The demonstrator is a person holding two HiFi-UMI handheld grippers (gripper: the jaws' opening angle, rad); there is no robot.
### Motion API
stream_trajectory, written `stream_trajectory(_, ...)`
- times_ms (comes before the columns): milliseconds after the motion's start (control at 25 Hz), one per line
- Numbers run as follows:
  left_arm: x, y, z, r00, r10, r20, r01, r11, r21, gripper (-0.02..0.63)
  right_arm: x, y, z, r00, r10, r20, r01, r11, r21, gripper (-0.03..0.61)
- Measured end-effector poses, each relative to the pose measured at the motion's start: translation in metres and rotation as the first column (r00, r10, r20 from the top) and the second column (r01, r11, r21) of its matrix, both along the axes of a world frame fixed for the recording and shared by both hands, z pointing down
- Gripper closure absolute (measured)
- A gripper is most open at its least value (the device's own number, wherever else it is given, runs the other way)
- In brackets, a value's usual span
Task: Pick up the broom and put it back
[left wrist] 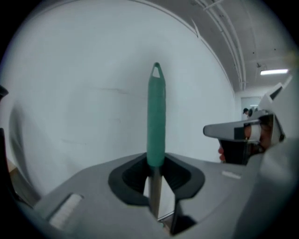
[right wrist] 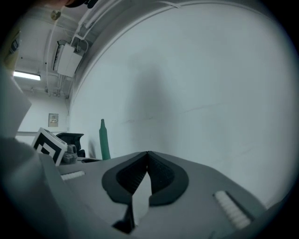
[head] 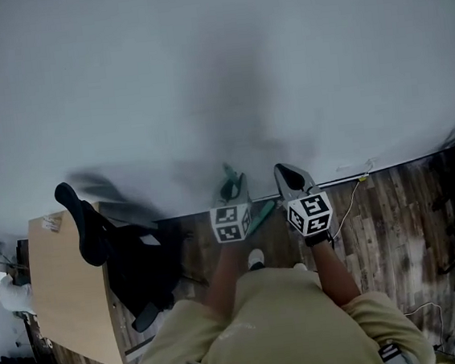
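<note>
Clamping the broom upright just under its green sleeve in the left hand-held gripper, facing the white wall, probably to lean it back there, with the right hand-held gripper alongside, jaws together and empty.

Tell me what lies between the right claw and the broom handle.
Nothing: the right gripper view shows that stretch bare, from the right claw to the broom handle, only wall behind.

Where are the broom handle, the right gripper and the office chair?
broom handle point(left wrist: 156, 116), left gripper view, on its green grip.
right gripper point(right wrist: 147, 154), right gripper view, where its jaw tips meet.
office chair point(head: 91, 232), head view, on its black backrest.
</note>
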State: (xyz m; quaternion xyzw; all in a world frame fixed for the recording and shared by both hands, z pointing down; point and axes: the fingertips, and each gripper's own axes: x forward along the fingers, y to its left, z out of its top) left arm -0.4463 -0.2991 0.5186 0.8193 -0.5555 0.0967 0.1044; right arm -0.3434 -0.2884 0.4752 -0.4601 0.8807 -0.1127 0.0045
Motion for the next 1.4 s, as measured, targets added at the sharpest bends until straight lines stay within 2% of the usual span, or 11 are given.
stream_trajectory(200, 0.025, 0.004, -0.064, 0.999, 0.033, -0.039, -0.028, 0.993, 0.113, 0.540, 0.021, 0.000, -0.061, 0.998, 0.035, 0.045, -0.041, 0.991, 0.129, 0.575)
stream_trajectory(360, 0.044, 0.010, -0.108, 0.998, 0.054, -0.044, -0.044, 0.978, 0.203, 0.540, 0.037, 0.004, -0.097, 0.997, 0.050, 0.054, -0.060, 0.979, 0.194, 0.575)
stream_trajectory(520, 0.065, 0.018, -0.144, 0.997, 0.075, -0.029, -0.064, 0.958, 0.278, 0.540, 0.053, 0.010, -0.112, 0.998, 0.068, 0.004, -0.067, 0.966, 0.252, 0.575)
stream_trajectory(680, 0.081, 0.026, -0.168, 0.997, 0.078, -0.025, -0.066, 0.942, 0.331, 0.540, 0.071, 0.017, -0.117, 0.997, 0.075, 0.019, -0.078, 0.961, 0.267, 0.575)
stream_trajectory(840, 0.107, 0.035, -0.182, 0.994, 0.106, -0.023, -0.091, 0.935, 0.343, 0.540, 0.094, 0.032, -0.126, 0.998, 0.061, 0.014, -0.062, 0.944, 0.324, 0.575)
stream_trajectory(1080, 0.147, 0.043, -0.208, 0.982, 0.173, -0.081, -0.131, 0.918, 0.374, 0.541, 0.138, 0.052, -0.134, 0.994, 0.108, 0.026, -0.110, 0.934, 0.340, 0.575)
stream_trajectory(1280, 0.217, 0.050, -0.197, 0.959, 0.266, -0.101, -0.217, 0.913, 0.345, 0.542, 0.206, 0.073, -0.139, 0.978, 0.204, 0.034, -0.202, 0.914, 0.352, 0.575)
stream_trajectory(1400, 0.271, 0.063, -0.191, 0.933, 0.345, -0.105, -0.293, 0.896, 0.334, 0.541, 0.258, 0.094, -0.140, 0.957, 0.287, 0.046, -0.284, 0.893, 0.350, 0.575)
